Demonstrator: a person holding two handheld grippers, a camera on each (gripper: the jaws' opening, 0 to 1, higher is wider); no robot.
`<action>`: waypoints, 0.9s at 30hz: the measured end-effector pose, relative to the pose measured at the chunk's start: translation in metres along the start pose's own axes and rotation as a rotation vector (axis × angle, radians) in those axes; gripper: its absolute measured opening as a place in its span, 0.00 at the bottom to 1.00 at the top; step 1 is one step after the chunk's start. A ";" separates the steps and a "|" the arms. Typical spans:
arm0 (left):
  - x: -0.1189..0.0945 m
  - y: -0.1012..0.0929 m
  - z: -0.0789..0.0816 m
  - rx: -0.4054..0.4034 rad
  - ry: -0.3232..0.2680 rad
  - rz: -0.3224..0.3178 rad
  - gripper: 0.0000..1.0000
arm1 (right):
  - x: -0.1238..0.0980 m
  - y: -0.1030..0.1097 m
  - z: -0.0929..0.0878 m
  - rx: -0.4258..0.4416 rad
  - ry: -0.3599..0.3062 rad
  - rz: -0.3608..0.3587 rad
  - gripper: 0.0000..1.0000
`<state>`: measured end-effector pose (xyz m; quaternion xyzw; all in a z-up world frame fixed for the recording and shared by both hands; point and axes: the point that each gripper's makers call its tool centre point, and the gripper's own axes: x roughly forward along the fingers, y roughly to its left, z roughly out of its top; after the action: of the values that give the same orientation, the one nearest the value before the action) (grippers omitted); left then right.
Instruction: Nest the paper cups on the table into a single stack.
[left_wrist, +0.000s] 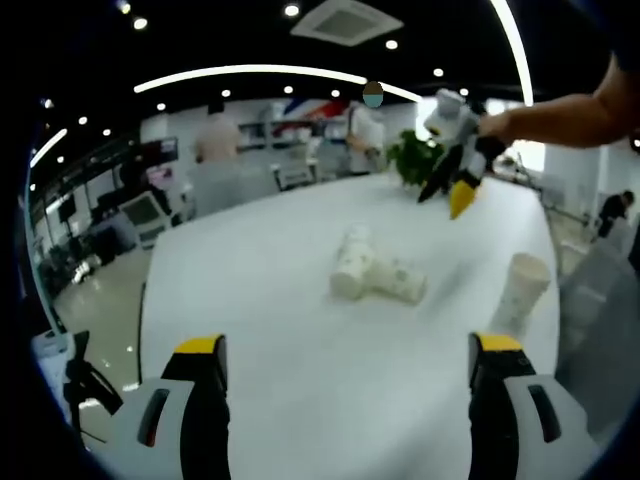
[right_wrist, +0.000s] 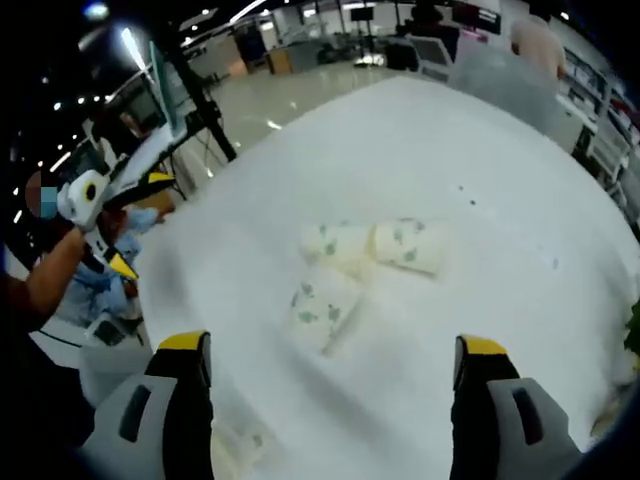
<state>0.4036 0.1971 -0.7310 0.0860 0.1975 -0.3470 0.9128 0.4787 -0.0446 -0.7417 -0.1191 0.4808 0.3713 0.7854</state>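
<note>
Since the paper cups (right_wrist: 360, 265) lie tumbled, apparently three, on the table (right_wrist: 480, 140), we hold both grippers (left_wrist: 345, 360) (right_wrist: 330, 365) wide-jawed, empty.

An open office with recessed ceiling lights (left_wrist: 291, 10), a glossy floor (right_wrist: 290, 100), and desks behind.

- My left claw (left_wrist: 348, 375) has two grey jaws with black inner faces and yellow tips.
- My right claw (right_wrist: 334, 378) is built the same: grey shells, a dark slot in each, yellow caps.
- Above the table (left_wrist: 300, 390), its body shows whitish-grey.
</note>
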 end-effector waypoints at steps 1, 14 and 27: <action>0.000 -0.001 0.001 -0.008 -0.006 -0.002 0.99 | 0.003 0.000 0.001 0.000 0.008 0.000 0.99; -0.001 0.000 -0.005 -0.016 0.004 0.007 0.99 | 0.030 0.011 0.002 0.066 0.161 0.034 0.94; 0.005 -0.004 -0.015 -0.034 0.020 0.001 0.99 | 0.064 0.010 0.003 0.142 0.220 0.024 0.84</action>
<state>0.3999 0.1959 -0.7466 0.0739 0.2127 -0.3425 0.9121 0.4909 -0.0061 -0.7920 -0.0974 0.5906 0.3301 0.7299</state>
